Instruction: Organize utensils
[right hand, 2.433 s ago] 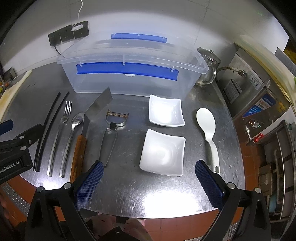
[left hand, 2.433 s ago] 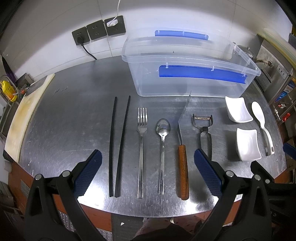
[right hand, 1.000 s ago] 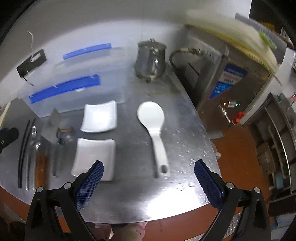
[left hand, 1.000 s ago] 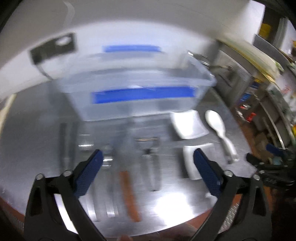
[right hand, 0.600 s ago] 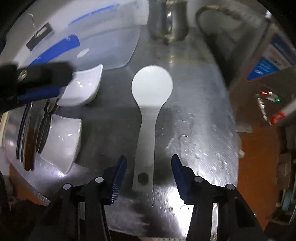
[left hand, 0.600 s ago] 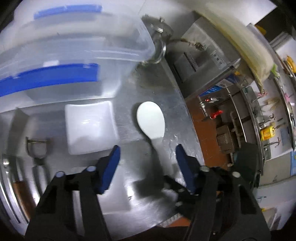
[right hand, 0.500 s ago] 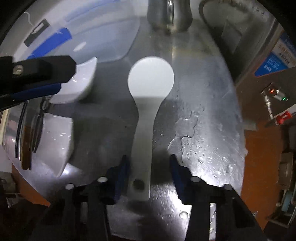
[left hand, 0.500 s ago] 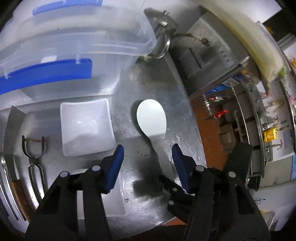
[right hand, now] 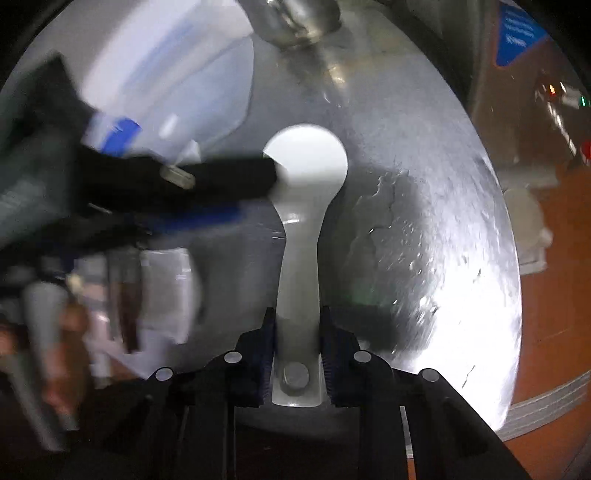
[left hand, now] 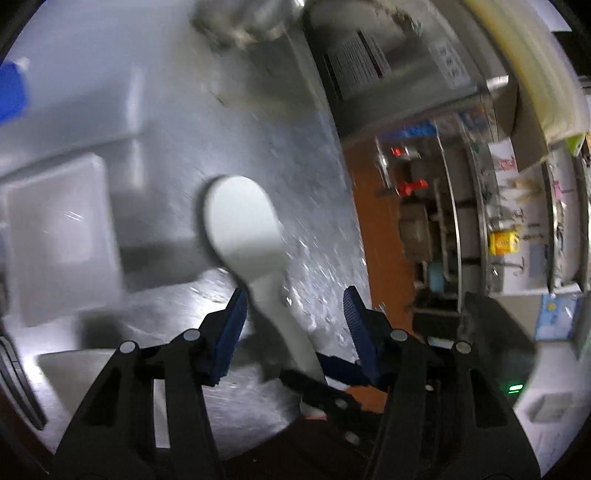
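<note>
The right gripper (right hand: 296,334) is clamping the handle end of a white rice paddle (right hand: 301,221) lying on the steel table (right hand: 436,236), while the left gripper (left hand: 293,308) is hovering with fingers spread either side of the paddle's neck. A blurred white dish (left hand: 59,240) is sitting left of the paddle, a metal pot (right hand: 299,18) at the far edge; no writing is legible.

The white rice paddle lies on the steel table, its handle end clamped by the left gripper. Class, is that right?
Not quite. The right gripper clamps the handle end of the white rice paddle on the steel table, as the right wrist view shows. The left gripper has open jaws astride the handle.
</note>
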`<state>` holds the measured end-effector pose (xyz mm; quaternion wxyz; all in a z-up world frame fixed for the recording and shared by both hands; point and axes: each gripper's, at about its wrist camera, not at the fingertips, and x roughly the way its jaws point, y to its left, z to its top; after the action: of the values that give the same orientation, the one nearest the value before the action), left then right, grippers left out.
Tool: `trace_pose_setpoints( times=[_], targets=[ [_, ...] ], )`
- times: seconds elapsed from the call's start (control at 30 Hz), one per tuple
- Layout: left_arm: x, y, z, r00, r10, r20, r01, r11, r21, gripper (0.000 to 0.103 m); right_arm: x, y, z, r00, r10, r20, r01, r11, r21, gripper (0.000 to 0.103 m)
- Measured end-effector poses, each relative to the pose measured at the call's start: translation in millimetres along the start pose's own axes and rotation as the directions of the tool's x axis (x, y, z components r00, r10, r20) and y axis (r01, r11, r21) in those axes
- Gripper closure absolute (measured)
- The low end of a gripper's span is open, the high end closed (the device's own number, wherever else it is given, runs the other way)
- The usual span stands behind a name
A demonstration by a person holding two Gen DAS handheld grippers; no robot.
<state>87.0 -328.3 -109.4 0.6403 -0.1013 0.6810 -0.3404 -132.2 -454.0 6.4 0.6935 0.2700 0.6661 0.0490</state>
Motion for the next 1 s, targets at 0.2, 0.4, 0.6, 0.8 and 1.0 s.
trace_pose_setpoints(
  times=[0.2, 0.4, 0.6, 0.8, 1.0],
  targets=[
    [31.1, -5.6, -8.4, 0.995, -0.017, -0.099, 0.015, 1.0, -0.018, 0.051, -12.4, -9.3, -15.8, 0.996, 0.092, 0.008, -0.093, 0.991, 0.097, 0.081],
    [31.7, 1.5, -17.0, 0.991, 0.056, -0.124, -0.059, 0.998, -0.021, 0.051, -18.9, -12.5, -26.5, 0.996, 0.068, 0.061, -0.076, 0.989, 0.13, 0.084],
    [48.9, 17.0, -11.5, 0.987, -0.048, -0.151, 0.032, 0.993, -0.11, 0.056, -18.9, -18.5, -30.4, 0.997, 0.059, 0.045, -0.064, 0.99, 0.126, 0.091],
    [57.3, 17.9, -16.7, 0.977, -0.126, -0.175, 0.107, 0.987, -0.116, 0.074, -1.7, -13.4, -26.2, 0.997, 0.08, 0.025, -0.082, 0.987, 0.141, 0.093],
    [55.4, 17.4, -20.5, 0.98, -0.111, -0.168, 0.099, 0.992, -0.076, 0.087, -0.6, 2.4, -21.2, 0.997, 0.071, 0.036, -0.075, 0.991, 0.114, 0.094]
  ],
)
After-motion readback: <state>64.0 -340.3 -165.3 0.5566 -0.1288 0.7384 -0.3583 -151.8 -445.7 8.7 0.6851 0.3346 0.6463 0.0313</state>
